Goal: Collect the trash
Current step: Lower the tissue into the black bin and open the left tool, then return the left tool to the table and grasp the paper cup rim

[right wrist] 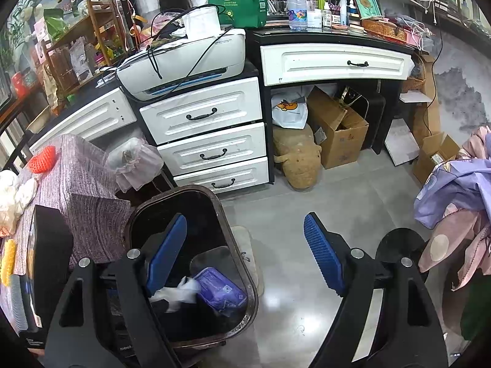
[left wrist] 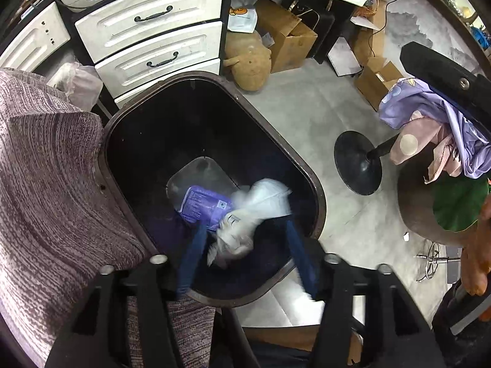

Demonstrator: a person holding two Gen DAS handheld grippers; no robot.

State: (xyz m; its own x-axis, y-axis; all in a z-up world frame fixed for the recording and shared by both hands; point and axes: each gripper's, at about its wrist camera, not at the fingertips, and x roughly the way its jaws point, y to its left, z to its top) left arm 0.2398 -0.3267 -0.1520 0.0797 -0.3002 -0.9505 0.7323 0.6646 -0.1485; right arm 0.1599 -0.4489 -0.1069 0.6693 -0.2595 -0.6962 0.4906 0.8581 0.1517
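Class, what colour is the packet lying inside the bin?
Purple packet, clearest in the right wrist view.

Grey tiled floor (right wrist: 353,190), white drawers (right wrist: 208,141) under a cluttered black-topped desk (right wrist: 322,35), cardboard boxes (right wrist: 337,132) beneath.

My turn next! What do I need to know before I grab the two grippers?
Left gripper: open, right over the bin, nothing pinched; its blue fingers are blurred.
Right gripper: open, empty, beside the bin.
In the bin: a white crumpled wrapper and a purple packet.
Done: those two pieces are in.
Left: crumpled white bits on the cloth-covered table might be trash; check them, probably next.
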